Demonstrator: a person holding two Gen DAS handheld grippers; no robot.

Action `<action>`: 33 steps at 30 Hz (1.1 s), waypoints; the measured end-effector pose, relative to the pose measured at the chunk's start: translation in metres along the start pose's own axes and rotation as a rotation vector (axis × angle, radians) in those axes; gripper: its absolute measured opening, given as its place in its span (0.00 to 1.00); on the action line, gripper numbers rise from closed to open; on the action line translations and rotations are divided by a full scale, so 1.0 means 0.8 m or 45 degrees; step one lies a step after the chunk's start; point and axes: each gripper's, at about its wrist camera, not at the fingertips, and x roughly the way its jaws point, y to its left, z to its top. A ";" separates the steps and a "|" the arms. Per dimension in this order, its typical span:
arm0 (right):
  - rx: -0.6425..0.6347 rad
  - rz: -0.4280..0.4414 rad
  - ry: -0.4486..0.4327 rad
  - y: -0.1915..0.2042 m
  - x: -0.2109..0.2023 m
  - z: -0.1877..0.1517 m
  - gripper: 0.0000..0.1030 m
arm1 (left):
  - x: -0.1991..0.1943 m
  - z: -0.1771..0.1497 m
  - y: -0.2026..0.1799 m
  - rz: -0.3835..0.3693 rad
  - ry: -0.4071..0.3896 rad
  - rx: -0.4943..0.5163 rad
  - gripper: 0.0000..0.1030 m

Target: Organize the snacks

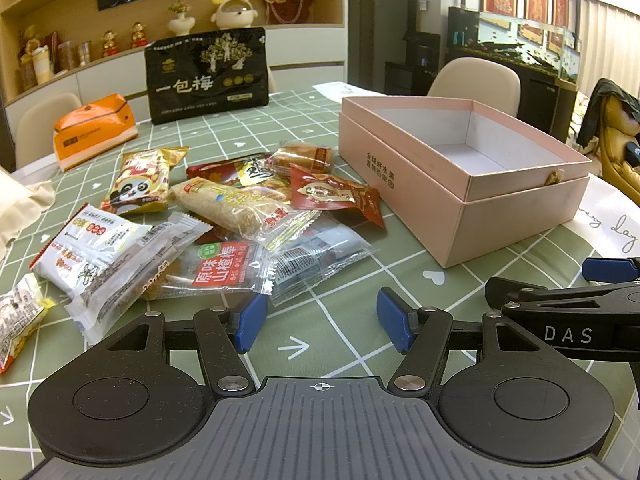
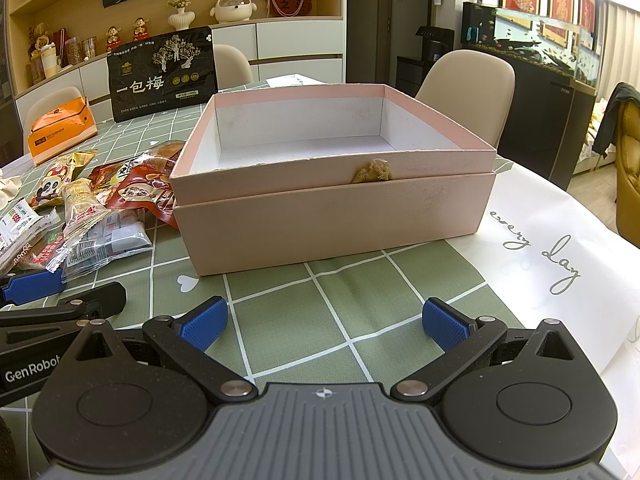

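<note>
**A:** Left wrist view first: what do your fingers do there?

**B:** Your left gripper is spread apart and grasps nothing. It hovers low over the green checked tablecloth, just in front of the pile of snack packets.

**A:** Where do the snacks lie?

**B:** They lie heaped on the cloth, to the left of the pink box. The red packet is the nearest one to the box wall. The panda packet lies at the far left of the heap, and the hawthorn stick packet lies at the near side, close to your left fingertip.

**A:** And your other hand?

**B:** Your right gripper is also released, with nothing between its blue pads. It points at the near wall of the pink box, which shows only its white inside. Behind the snacks a black plum bag stands upright, and an orange tissue pack lies left of it.
</note>
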 end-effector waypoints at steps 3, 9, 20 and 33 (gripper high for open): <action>0.000 0.000 0.000 0.000 0.000 0.000 1.00 | 0.000 0.000 0.000 0.000 0.000 0.000 0.66; 0.000 0.000 0.000 0.000 0.000 0.000 1.00 | 0.000 0.000 0.000 -0.001 0.000 -0.001 0.66; 0.000 0.000 0.000 0.000 0.000 0.000 1.00 | 0.000 0.000 0.000 0.000 0.000 0.000 0.66; 0.007 -0.001 0.014 -0.008 0.012 -0.005 1.00 | 0.000 0.000 0.000 -0.002 -0.001 -0.002 0.66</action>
